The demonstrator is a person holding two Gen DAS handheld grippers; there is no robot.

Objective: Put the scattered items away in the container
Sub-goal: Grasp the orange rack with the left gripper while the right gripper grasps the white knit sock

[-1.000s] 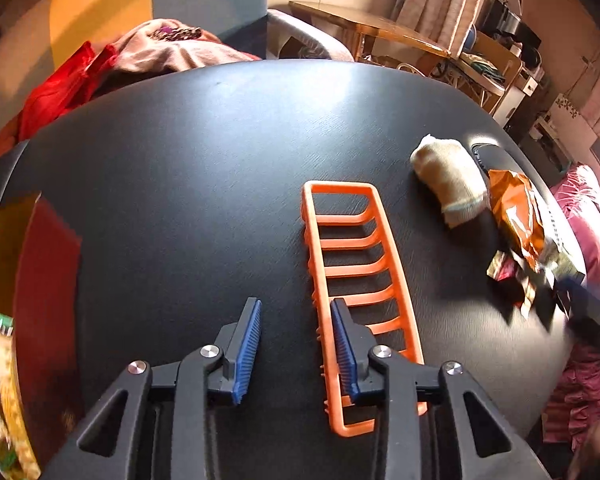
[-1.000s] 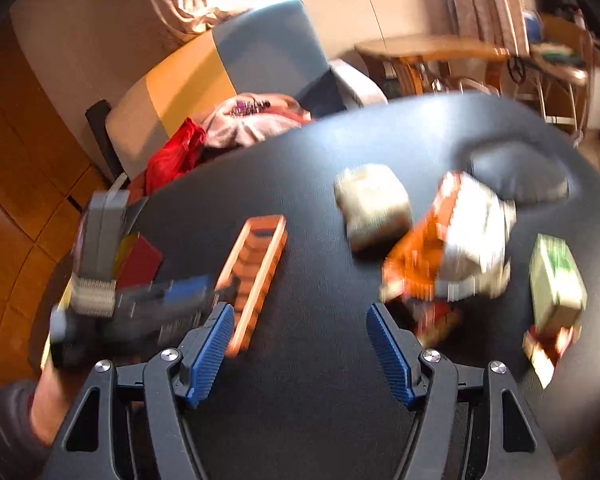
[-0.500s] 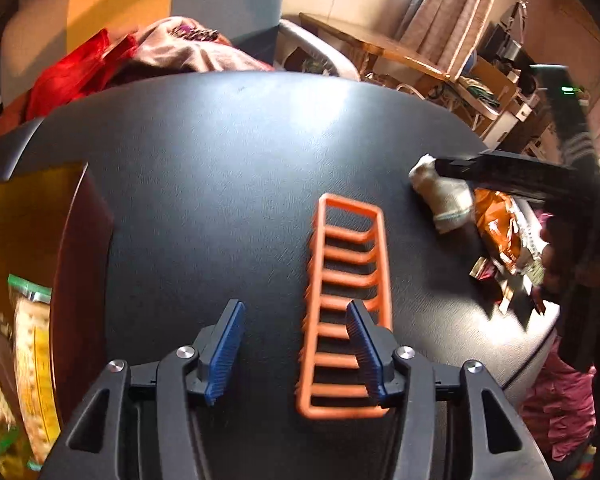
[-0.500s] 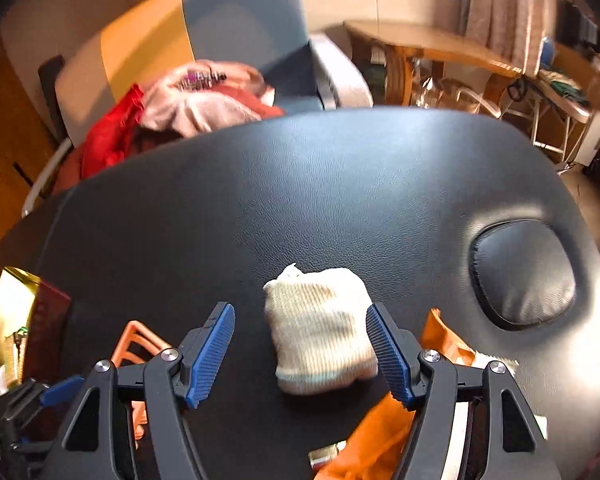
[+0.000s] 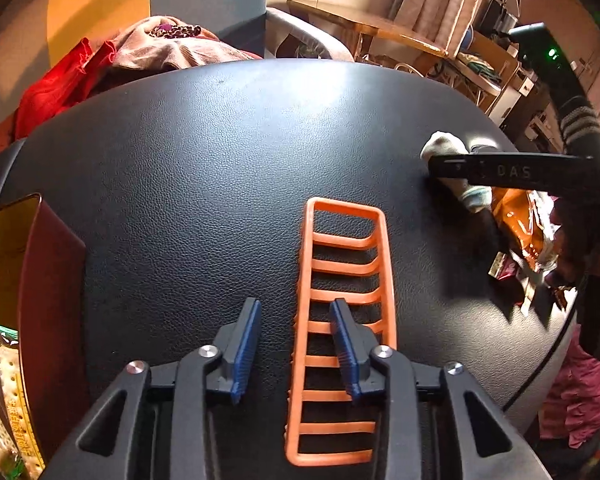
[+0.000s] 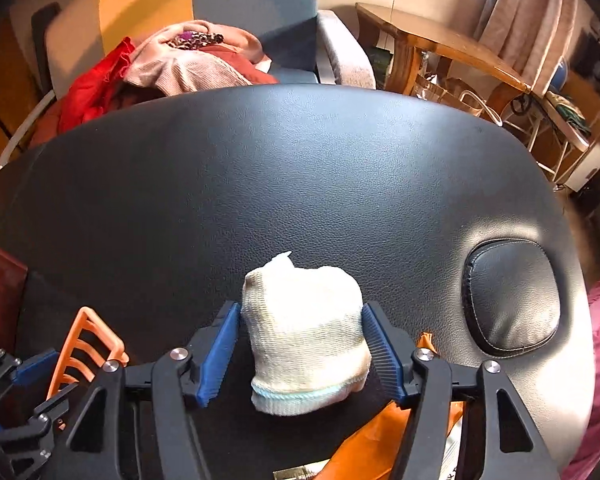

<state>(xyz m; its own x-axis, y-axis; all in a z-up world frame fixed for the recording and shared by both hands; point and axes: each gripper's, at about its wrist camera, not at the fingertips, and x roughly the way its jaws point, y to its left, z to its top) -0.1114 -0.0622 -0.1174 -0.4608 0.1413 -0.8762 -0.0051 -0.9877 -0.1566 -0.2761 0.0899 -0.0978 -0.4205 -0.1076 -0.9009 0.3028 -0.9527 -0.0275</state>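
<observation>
A: Where did the container sit, and what was in it?

B: The red box with the gold lining (image 5: 48,280) stood at the table's (image 5: 220,168) left edge. Inside I could make out a packet with a green top and pale printed wrappers (image 5: 4,380); the rest was cut off.

A: And the left gripper (image 5: 294,346)?

B: Its jaws were closing over the orange plastic rack (image 5: 342,320), which lay flat near the table's front edge. The left long rail of the rack sat between the blue pads, but the pads did not press it.

A: The right gripper (image 6: 300,354)?

B: Its jaws were closing too, with the blue pads (image 6: 220,352) already against both sides of the rolled cream sock (image 6: 304,336), which rested on the table toward its right edge.

A: Anything else loose?

B: An orange snack wrapper (image 5: 528,228) and small packets lay just behind the sock, at the right edge
</observation>
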